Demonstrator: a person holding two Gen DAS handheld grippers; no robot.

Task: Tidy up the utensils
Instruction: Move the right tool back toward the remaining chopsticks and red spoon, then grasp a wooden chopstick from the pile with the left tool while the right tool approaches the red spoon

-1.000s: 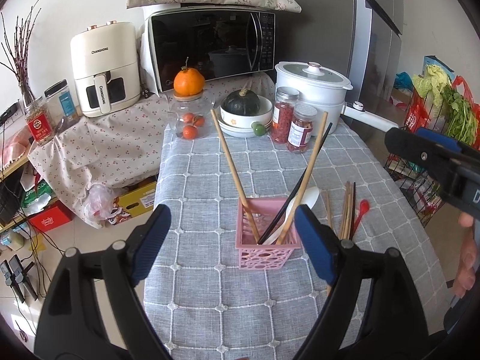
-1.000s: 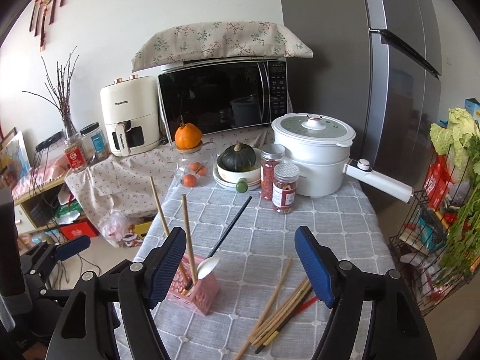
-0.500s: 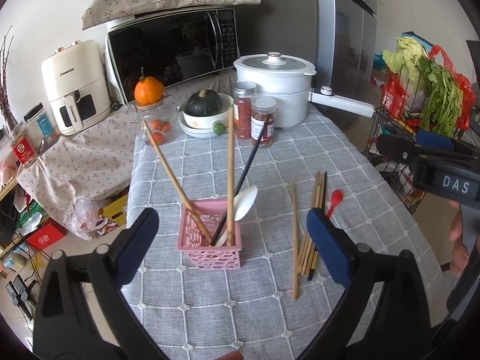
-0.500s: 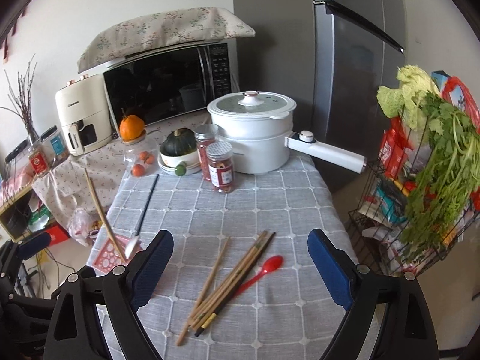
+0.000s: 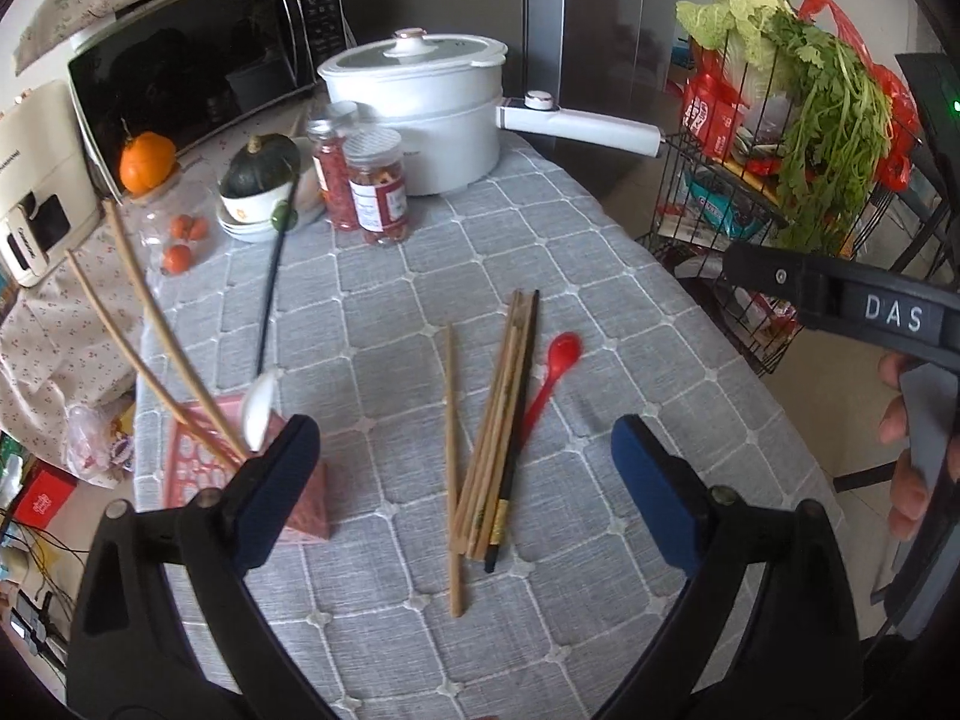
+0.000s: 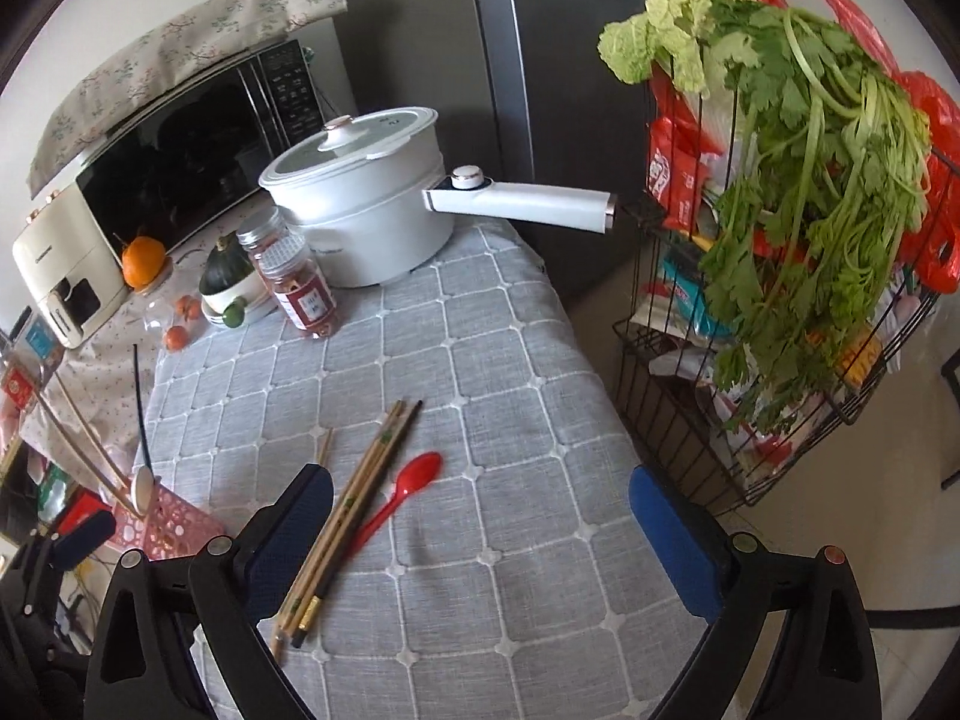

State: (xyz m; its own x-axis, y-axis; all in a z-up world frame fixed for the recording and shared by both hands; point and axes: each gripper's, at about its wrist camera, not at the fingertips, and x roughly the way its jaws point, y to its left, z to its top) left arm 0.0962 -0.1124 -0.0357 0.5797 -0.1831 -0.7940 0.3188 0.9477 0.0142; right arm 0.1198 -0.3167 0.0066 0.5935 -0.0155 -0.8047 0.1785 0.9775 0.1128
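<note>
Hovering over the grey tablecloth (image 5: 600, 312), the left gripper (image 5: 465, 483) and right gripper (image 6: 480, 516) are both gaping, jaws having just been widening, nothing between them. Loose chopsticks (image 5: 498, 420) and a red spoon (image 5: 555, 369) are lying together mid-table; the pink basket (image 5: 186, 468) is sitting near the left edge.

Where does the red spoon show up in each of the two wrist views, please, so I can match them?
Left wrist view: the red spoon lies on the grey cloth right of centre, just right of the chopstick bundle, bowl pointing away.
Right wrist view: the red spoon lies left of centre, right of the chopstick bundle, near the left blue pad.
Shared landmark: the white pot with its long handle, at the table's far end.
</note>
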